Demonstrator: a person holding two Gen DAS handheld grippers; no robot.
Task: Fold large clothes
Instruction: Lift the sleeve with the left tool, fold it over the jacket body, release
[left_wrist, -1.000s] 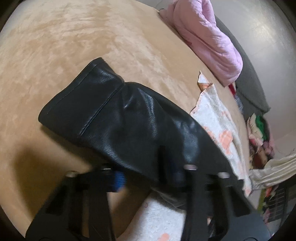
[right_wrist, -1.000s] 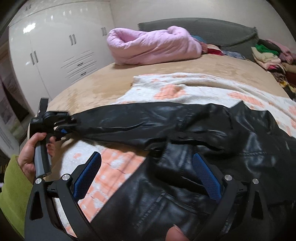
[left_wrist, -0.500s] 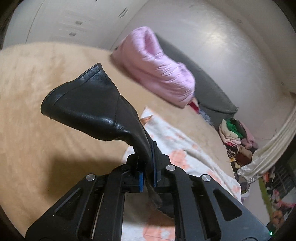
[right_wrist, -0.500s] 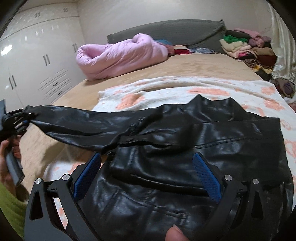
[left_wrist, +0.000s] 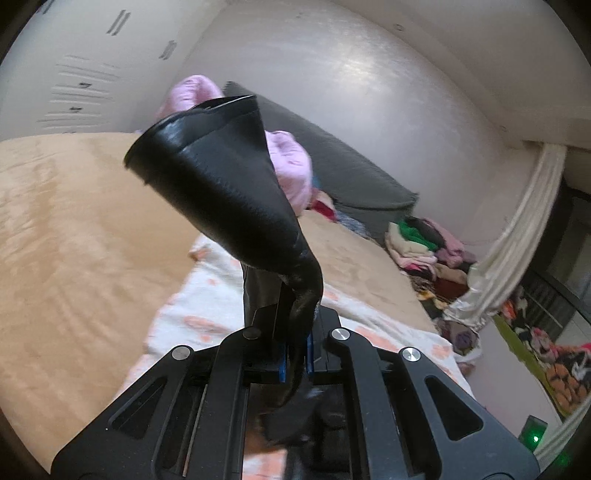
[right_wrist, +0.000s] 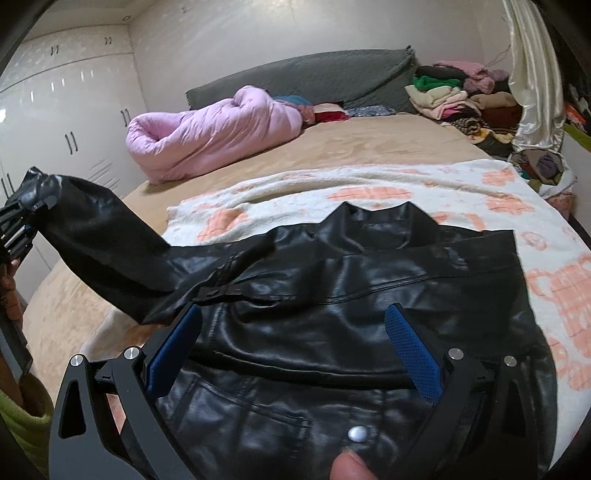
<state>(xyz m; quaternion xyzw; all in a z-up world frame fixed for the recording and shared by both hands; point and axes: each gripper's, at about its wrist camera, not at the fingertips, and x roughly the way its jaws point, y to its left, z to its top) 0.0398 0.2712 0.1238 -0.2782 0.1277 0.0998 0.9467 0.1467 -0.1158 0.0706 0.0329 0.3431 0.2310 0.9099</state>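
The jacket (right_wrist: 351, 295) lies spread on a patterned blanket (right_wrist: 498, 199) on the bed (right_wrist: 369, 144), collar toward the headboard (right_wrist: 303, 77). The step in hand looks like the sleeve fold: the left gripper (left_wrist: 293, 354) has its fingers clamped on the sleeve (left_wrist: 229, 184) near the cuff and holds it raised off the bed, cuff flaring above the fingers. The right gripper (right_wrist: 295, 354) hovers over the jacket's body with its fingers wide apart, gripping nothing. The next move probably calls for carrying the sleeve across the body and laying it flat, perhaps with the right gripper pinning the shoulder so the stiff leather does not drag. The bed has a tan cover; a pink quilt (right_wrist: 210, 133) lies rolled by the headboard, a clothes pile (right_wrist: 454, 96) sits in the far corner, and white wardrobes (right_wrist: 59, 107) line the wall.
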